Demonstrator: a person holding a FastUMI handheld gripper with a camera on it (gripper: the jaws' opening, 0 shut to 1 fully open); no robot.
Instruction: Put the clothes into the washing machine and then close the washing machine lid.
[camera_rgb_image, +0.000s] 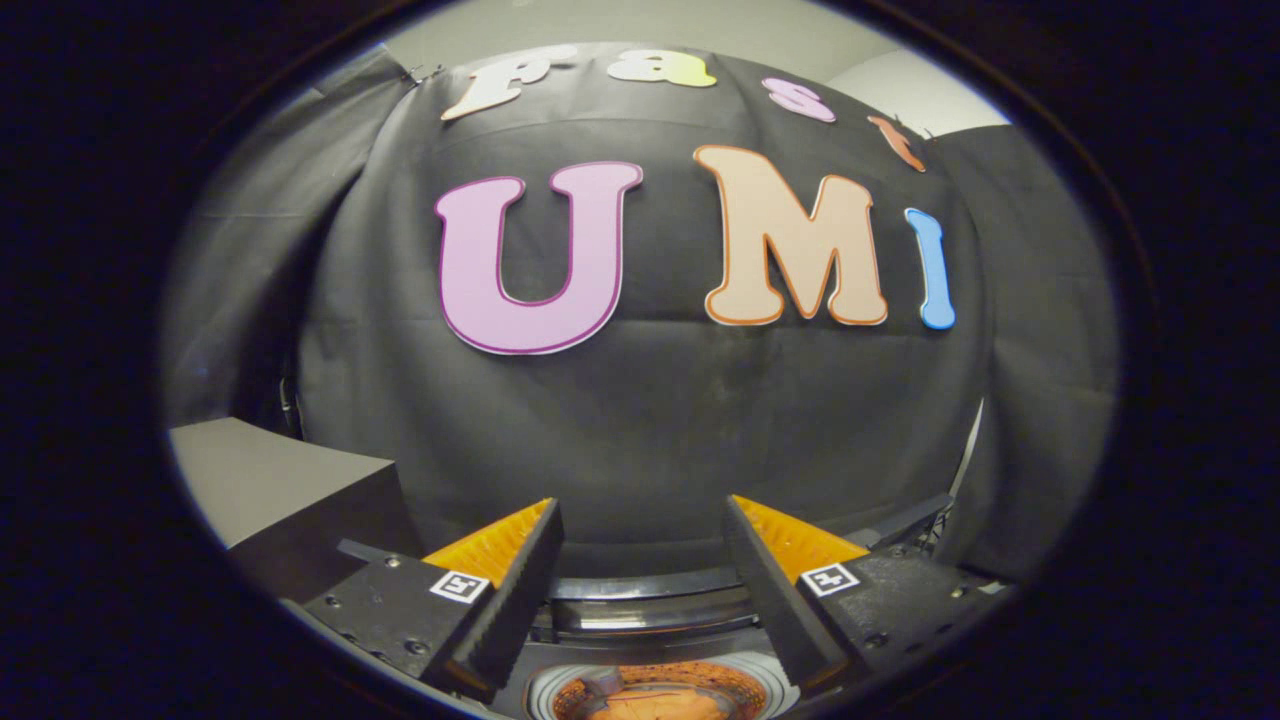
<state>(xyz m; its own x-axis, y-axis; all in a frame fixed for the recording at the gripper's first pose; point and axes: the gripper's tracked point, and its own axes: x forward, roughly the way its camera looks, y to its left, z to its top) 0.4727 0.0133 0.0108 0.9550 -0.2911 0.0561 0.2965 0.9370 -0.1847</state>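
My gripper (640, 520) is open, its two fingers spread wide with nothing between them, held above the washing machine. Below and between the finger bases I see the machine's round drum opening (655, 690) with a pale ring around it. An orange piece of clothing (660, 705) lies inside the drum, with a small grey piece (603, 682) beside it. The raised lid's curved edge (650, 588) runs across just beyond the fingers, in front of the black cloth wall.
A dark box with a grey top (270, 480) stands to the left of the fingers. Black cloth (640, 420) hangs close behind the machine. Cables and a dark frame (930, 520) sit to the right.
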